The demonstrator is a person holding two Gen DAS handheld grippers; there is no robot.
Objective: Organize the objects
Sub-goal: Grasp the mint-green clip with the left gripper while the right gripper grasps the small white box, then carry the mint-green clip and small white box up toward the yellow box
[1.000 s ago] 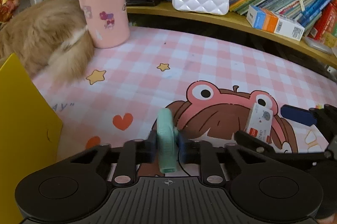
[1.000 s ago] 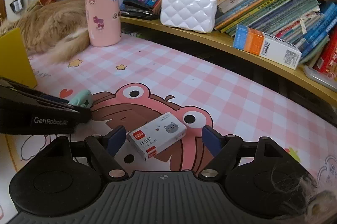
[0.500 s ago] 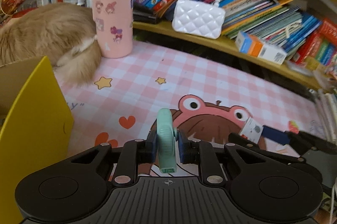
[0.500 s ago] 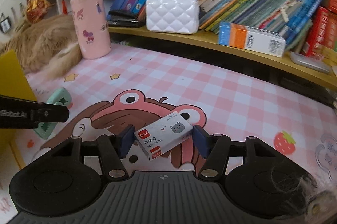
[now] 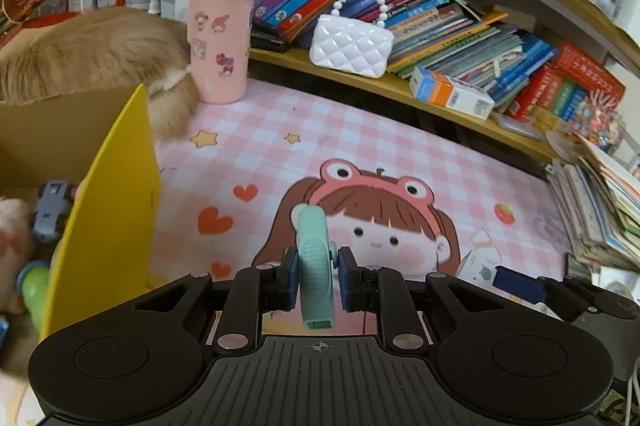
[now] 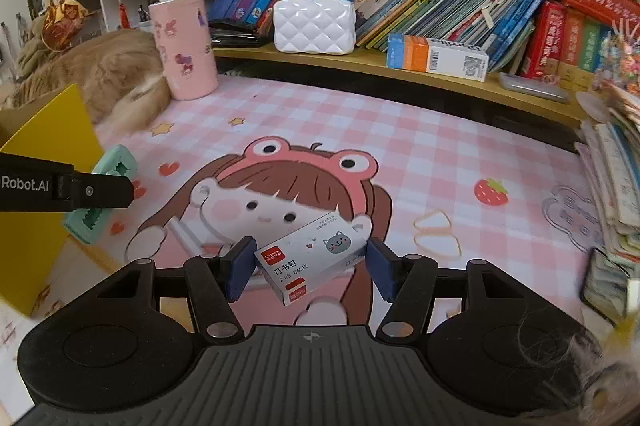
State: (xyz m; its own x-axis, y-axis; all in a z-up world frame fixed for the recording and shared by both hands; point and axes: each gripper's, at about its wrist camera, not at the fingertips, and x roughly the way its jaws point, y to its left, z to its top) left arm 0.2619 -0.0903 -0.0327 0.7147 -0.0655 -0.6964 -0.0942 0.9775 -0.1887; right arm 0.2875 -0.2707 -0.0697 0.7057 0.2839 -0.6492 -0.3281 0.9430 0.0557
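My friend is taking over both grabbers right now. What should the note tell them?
Left gripper: jaws shut on the mint-green clip, held up off the mat.
Right gripper: jaws shut on the staple box, also lifted.
Yellow box stands at the left, open, with toys already inside.
Done: both things are picked up.
Left: probably carry them to the yellow box and drop them in. Mind the furry animal lying behind it.
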